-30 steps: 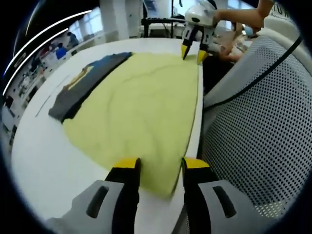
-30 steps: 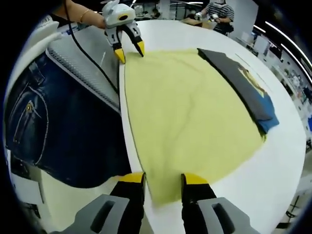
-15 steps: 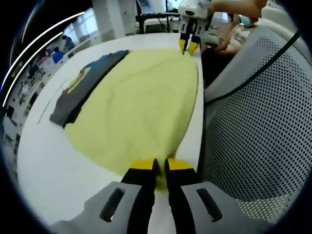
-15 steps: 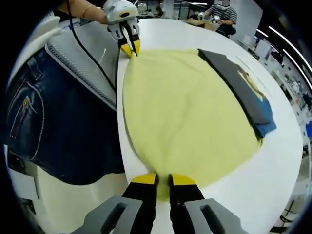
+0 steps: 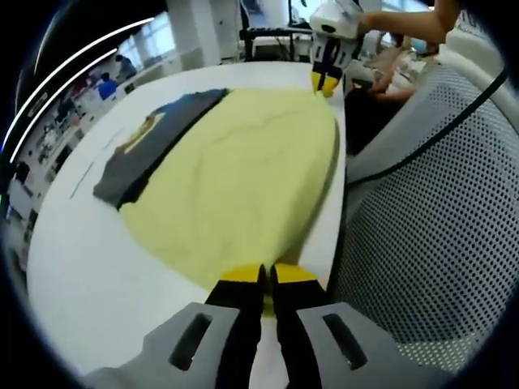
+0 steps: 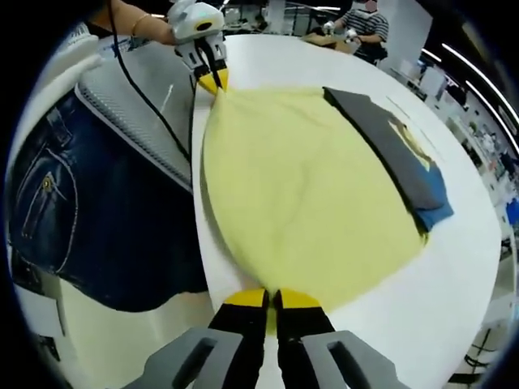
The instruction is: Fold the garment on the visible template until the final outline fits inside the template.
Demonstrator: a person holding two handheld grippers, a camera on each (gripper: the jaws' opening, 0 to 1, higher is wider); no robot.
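Left tongs (image 5: 268,279) and right tongs (image 6: 272,304) each pinch opposite near-edge corners of the yellow garment (image 6: 308,203) spread between them on the bench (image 6: 454,267)

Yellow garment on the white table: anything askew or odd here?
Nothing stands out. The yellow garment lies flat on the white table, each near corner pinched by the left gripper and right gripper. A dark folded garment lies under its far edge.

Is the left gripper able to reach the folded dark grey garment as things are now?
Probably not yet: the left gripper is shut on the yellow cloth's near edge. The dark grey garment lies across the cloth, nothing blocking, but it must release first.
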